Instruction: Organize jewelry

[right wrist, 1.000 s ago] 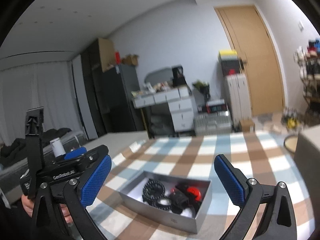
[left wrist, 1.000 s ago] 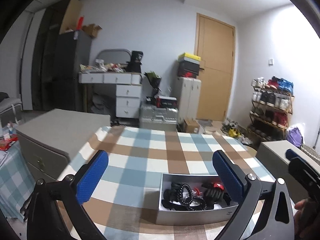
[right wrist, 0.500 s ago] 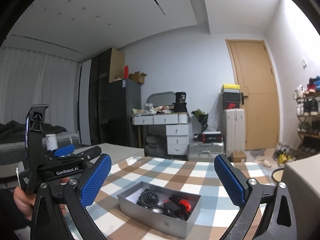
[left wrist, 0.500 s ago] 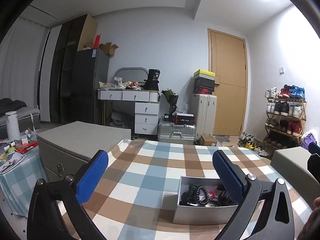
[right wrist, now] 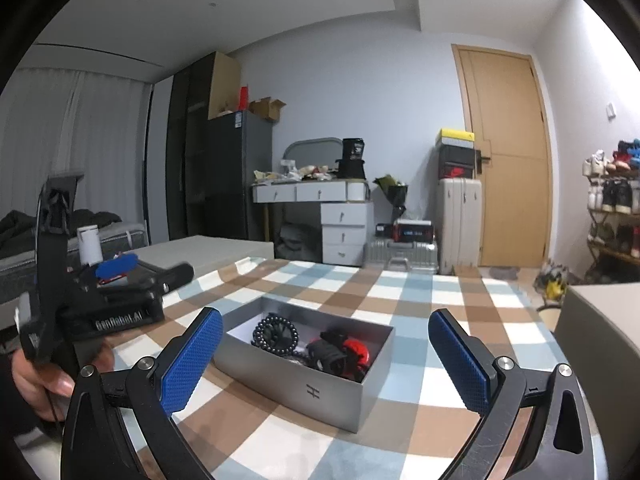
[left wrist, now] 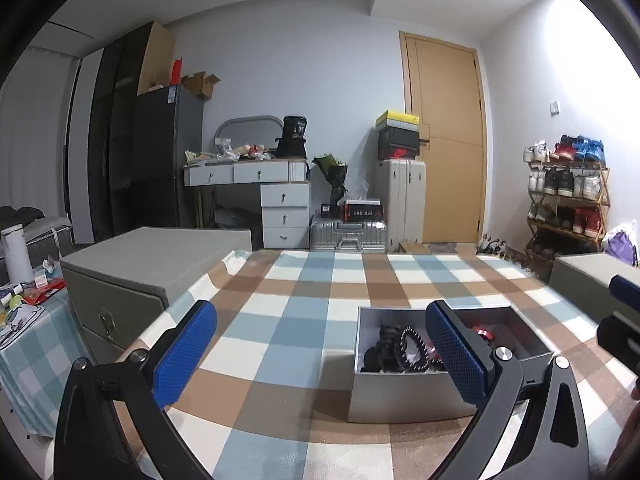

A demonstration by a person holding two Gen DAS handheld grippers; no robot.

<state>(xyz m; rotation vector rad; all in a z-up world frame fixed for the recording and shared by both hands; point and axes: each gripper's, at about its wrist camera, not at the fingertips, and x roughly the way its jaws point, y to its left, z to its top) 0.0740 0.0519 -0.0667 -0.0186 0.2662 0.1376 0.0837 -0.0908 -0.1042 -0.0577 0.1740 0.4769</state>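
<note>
A checked tablecloth (right wrist: 420,292) fills the lower frame; the grey box (right wrist: 304,364) sits centre, holding a bead bracelet (right wrist: 275,334). My right gripper (right wrist: 324,360) and left gripper (left wrist: 320,354) both gape wide, empty. The beads look light, slippery; I'd pinch across the strand.

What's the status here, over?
Left gripper open, empty. Right gripper open, empty. Grey box on checked cloth, bead bracelet and dark pieces inside, untouched. Nothing blocking the box.
</note>
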